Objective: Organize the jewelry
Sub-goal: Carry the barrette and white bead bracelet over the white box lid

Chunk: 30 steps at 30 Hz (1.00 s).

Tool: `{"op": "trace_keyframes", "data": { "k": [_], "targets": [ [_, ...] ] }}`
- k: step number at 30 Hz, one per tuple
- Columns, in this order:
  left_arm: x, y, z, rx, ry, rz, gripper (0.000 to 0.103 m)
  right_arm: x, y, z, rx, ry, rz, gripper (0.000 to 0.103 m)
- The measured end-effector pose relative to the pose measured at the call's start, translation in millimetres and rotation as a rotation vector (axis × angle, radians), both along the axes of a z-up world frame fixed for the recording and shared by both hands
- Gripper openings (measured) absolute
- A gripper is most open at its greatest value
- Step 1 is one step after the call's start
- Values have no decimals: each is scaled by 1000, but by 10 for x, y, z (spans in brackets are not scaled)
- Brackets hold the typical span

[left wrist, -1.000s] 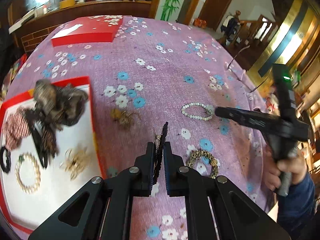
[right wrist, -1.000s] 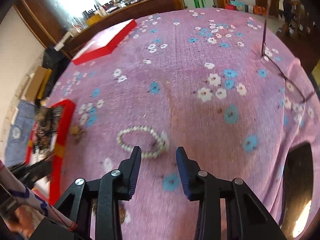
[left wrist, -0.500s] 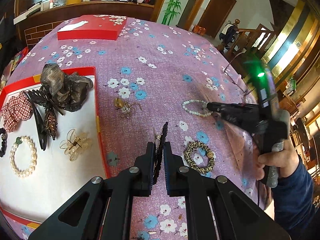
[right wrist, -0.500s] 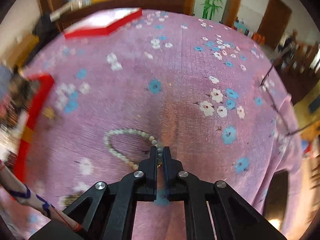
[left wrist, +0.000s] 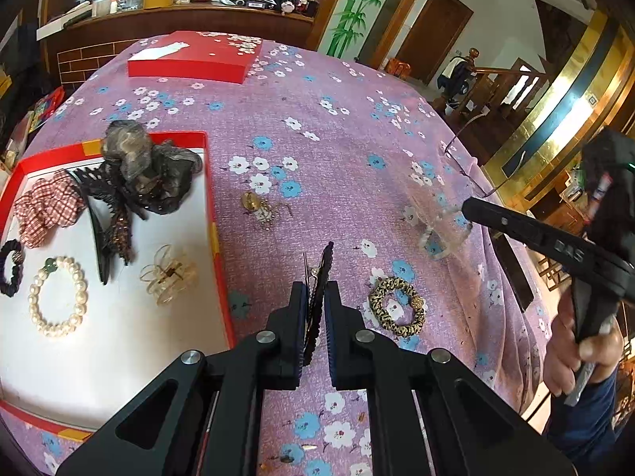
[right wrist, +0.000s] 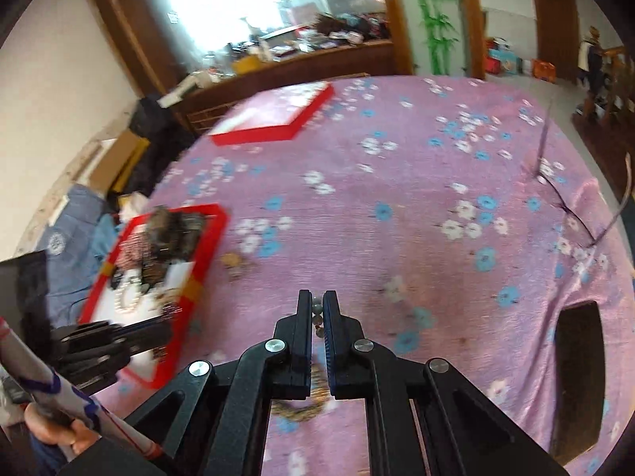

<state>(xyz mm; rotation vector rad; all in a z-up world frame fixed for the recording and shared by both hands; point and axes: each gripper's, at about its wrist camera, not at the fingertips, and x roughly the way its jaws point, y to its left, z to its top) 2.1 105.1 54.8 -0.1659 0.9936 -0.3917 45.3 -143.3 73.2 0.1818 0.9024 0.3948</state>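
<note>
We see the right gripper (right wrist: 317,309) clamped on a bead bracelet (right wrist: 317,311) hanging between its fingertips; the left gripper (left wrist: 315,301) pinches a hair clip (left wrist: 319,277).

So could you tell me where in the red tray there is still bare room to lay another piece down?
The red tray is bare across its near half, below the pearl bracelet and the clear claw clip. Its far end is crowded: plaid scrunchie, dark hair clips and a grey bow lie packed together there.
</note>
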Motion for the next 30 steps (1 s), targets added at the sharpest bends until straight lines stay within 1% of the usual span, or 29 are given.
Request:
{"op": "trace_keyframes", "data": {
  "k": [5,8,15,21,27,30],
  "targets": [
    [-84,104,58,-8,-12,16,8,-168,262,138,12,-39,67,6],
    [-140,201,94,-14,-24,29,8,-235,432,190,11,-48,108,6],
    [-266,578,159,-16,-50,89,8,-302,849,174,-1,-42,179,6],
    [-365,1083,139,-11,-50,172,9,-356,1234,170,-2,-39,243,6],
    [-446,1641,57,-22,-40,268,9,-413,1685,172,-11,-37,318,7],
    [-465,1852,3,-27,-33,310,9,-446,1917,153,-19,-35,355,7]
  ]
}}
